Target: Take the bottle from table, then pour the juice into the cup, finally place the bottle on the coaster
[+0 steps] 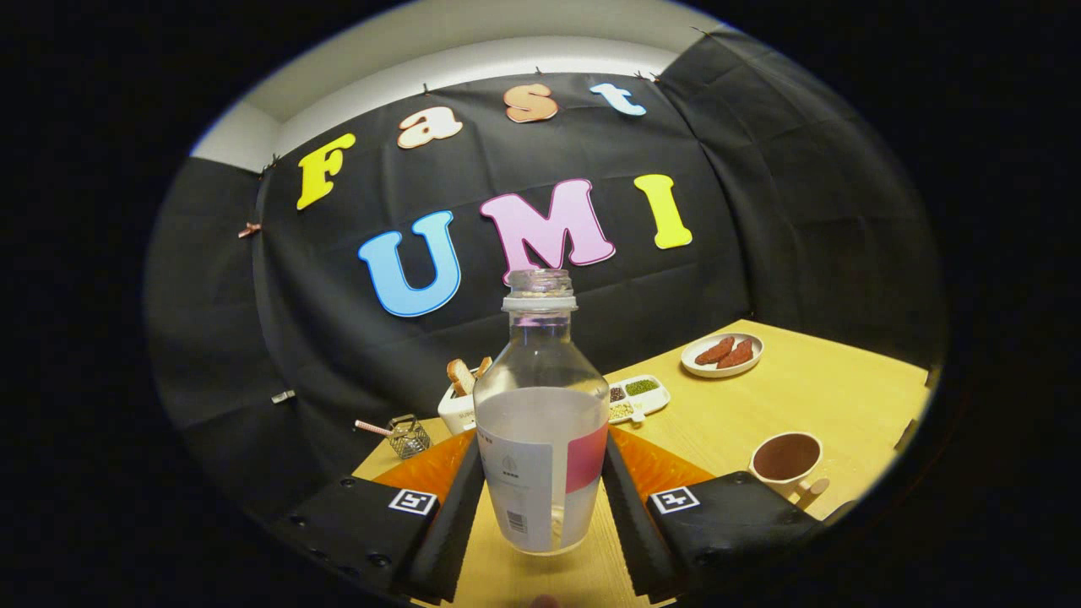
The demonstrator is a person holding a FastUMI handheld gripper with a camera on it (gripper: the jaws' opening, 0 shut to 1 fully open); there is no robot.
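Bottle (541, 422) stands upright between the two fingers of the gripper (540, 498) in the gripper view, both fingers pressed against its lower sides so that it is clamped. It is clear, uncapped at the neck, partly full of a pale liquid, with a label of white and pink round its lower half. Its base appears to hang a little above the wooden table (760, 405), though how far off the surface it is cannot be judged. Behind the bottle and the fingers lies an orange coaster (654, 464), its corners showing on either side of the bottle. To the right of the right finger, close by, stands a white cup (787, 460) with a dark inside and a small wooden handle. Beyond the bottle, farther along the table, sits a white divided dish (638, 397) holding grains and beans, and just left of it a white box with bread slices (460, 397). Farther right and well beyond the fingers is a small plate (722, 355) with two reddish-brown pieces. Left of the left finger, near the table's far corner, is a small wire basket (410, 437).
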